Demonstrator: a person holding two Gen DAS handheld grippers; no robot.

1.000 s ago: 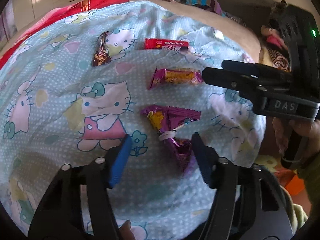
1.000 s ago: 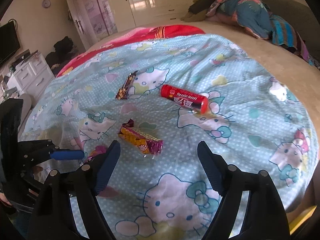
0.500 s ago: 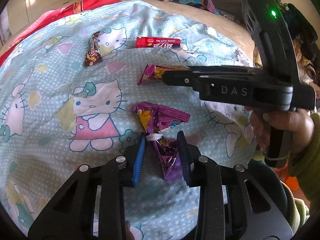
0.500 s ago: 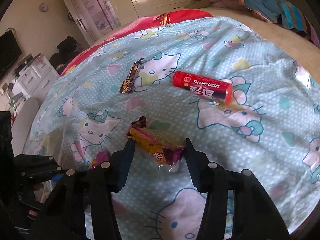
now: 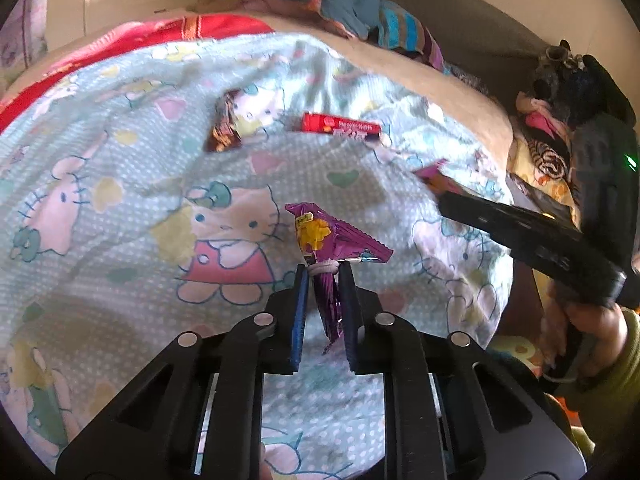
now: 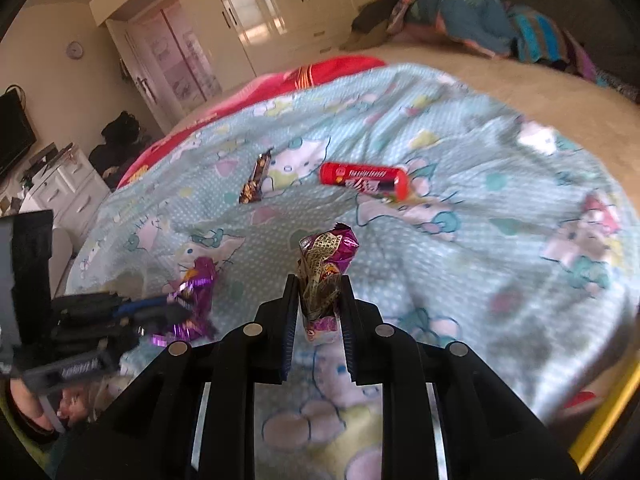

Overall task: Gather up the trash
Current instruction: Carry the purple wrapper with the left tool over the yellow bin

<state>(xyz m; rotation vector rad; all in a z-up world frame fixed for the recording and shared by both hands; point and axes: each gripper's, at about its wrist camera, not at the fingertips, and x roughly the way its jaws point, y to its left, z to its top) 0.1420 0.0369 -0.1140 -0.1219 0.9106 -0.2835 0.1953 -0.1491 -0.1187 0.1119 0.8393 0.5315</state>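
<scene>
My left gripper (image 5: 323, 276) is closing on the tied neck of a crumpled purple wrapper (image 5: 320, 236), whose yellow-printed top sticks up above the pads. The right wrist view shows that same purple wrapper (image 6: 198, 280) in the left gripper (image 6: 176, 308) at lower left. In front of that camera my right gripper (image 6: 318, 284) is closing on a purple and yellow snack wrapper (image 6: 332, 248), crushed upright between its pads. Farther back on the blanket lie a red tube (image 6: 364, 178) and a brown candy wrapper (image 6: 254, 184).
A pale blue cartoon-cat blanket (image 6: 480, 200) covers the bed, with a red cover (image 6: 320, 76) behind it. Bunched clothes (image 6: 460, 20) lie at the far right. Cream wardrobes (image 6: 260, 12) and a white dresser (image 6: 64, 188) stand beyond the bed.
Both grippers have gone from wide open to closed on a wrapper each. The purple wrapper and the snack wrapper have come up off the blanket. The right gripper has drawn back to the right.
</scene>
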